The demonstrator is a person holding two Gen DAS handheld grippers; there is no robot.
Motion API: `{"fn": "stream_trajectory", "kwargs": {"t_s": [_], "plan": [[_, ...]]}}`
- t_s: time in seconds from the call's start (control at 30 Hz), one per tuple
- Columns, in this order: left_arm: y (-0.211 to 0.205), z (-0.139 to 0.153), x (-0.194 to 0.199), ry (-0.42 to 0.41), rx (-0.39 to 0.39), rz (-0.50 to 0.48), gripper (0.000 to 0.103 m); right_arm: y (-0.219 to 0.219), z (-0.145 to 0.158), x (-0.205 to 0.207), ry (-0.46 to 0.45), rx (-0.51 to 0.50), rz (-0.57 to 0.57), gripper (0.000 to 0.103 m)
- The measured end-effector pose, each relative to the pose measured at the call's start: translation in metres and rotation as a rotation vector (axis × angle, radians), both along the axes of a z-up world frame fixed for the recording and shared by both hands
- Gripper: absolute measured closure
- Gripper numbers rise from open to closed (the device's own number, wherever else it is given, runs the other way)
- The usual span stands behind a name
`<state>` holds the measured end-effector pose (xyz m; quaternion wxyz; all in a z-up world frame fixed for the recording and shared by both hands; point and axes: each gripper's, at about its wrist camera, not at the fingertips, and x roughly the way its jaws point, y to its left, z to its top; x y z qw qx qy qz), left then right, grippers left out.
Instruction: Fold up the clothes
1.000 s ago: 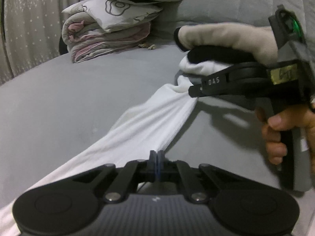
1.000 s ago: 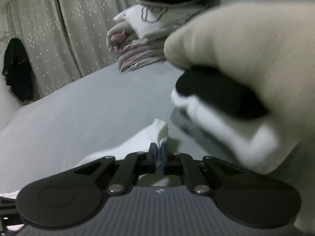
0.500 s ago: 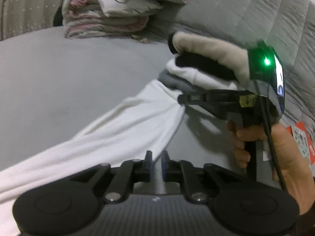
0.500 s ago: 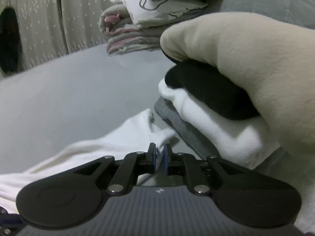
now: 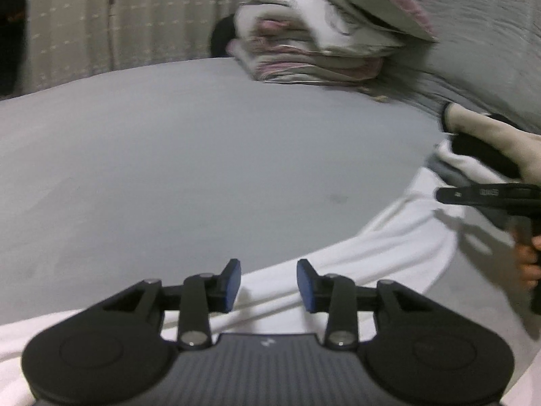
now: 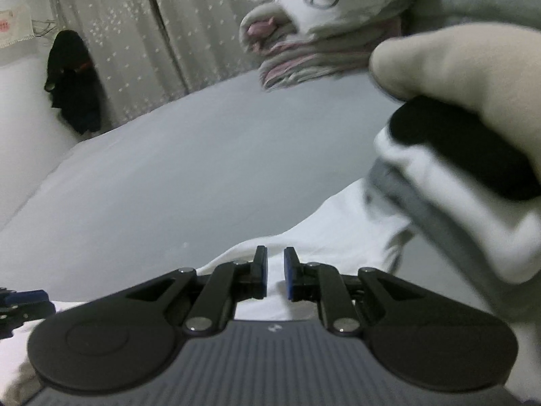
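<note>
A white garment (image 5: pixel 389 247) lies stretched flat across the grey bed (image 5: pixel 203 155). My left gripper (image 5: pixel 268 286) hovers over one end of it, open wide, with nothing between its blue pads. My right gripper (image 6: pixel 275 277) is over the other end of the white garment (image 6: pixel 331 230), open by a narrow gap and holding nothing. In the left wrist view the right gripper (image 5: pixel 473 194) shows at the right edge, held by a hand (image 5: pixel 527 264). A stack of folded clothes (image 6: pixel 456 149), beige over black, white and grey layers, sits just beyond the garment's end.
Folded bedding with pillows (image 5: pixel 321 50) is piled at the head of the bed against a grey quilted backrest (image 5: pixel 480 34). A dotted curtain (image 6: pixel 175 27) and a dark hanging garment (image 6: pixel 72 81) stand beyond the bed's far side. The left gripper's tip (image 6: pixel 23 301) shows at the left edge.
Both grippers, shut on the white garment a second ago, have opened and let it go. It now lies slack on the bed. The left wrist view has swung leftward.
</note>
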<state>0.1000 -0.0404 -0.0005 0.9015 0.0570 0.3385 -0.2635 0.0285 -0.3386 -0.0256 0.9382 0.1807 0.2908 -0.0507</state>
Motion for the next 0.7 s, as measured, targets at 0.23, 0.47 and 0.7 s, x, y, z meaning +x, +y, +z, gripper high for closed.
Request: {"fn": "stream_trajectory", "kwargs": {"t_s": [0.23,0.47,0.7], "plan": [[0.047,0.005,0.019,0.016,0.008,0.075,0.061,0.017,0.013,0.03,0.081,0.135,0.079,0.088],[0.074,0.0,0.032,0.036,0.026,0.114,0.061,0.038,0.011,0.063,0.158,0.214,0.12,0.068],[0.093,-0.008,0.041,0.051,0.056,0.134,0.06,0.048,0.007,0.08,0.197,0.215,0.076,0.07]]}}
